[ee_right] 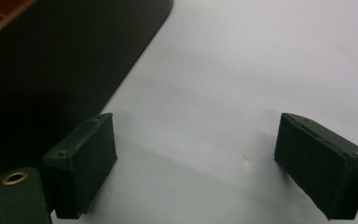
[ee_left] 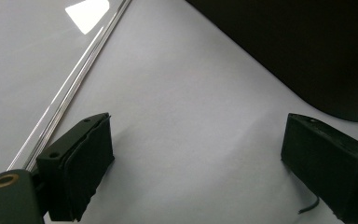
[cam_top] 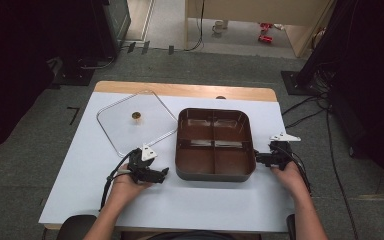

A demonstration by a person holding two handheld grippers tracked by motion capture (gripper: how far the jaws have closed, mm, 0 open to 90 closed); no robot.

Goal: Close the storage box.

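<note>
Brown and four-celled, the tray [cam_top: 215,145] is flanked at its near corners by two grippers: the left gripper [cam_top: 163,173] just beside its near left corner, the right gripper [cam_top: 258,159] at its right side, both spread wide and empty. Beyond the tray's left, the clear lid [cam_top: 136,121] lies flat. Covering seems not yet begun; the lid's rim would need pinching first.
</note>
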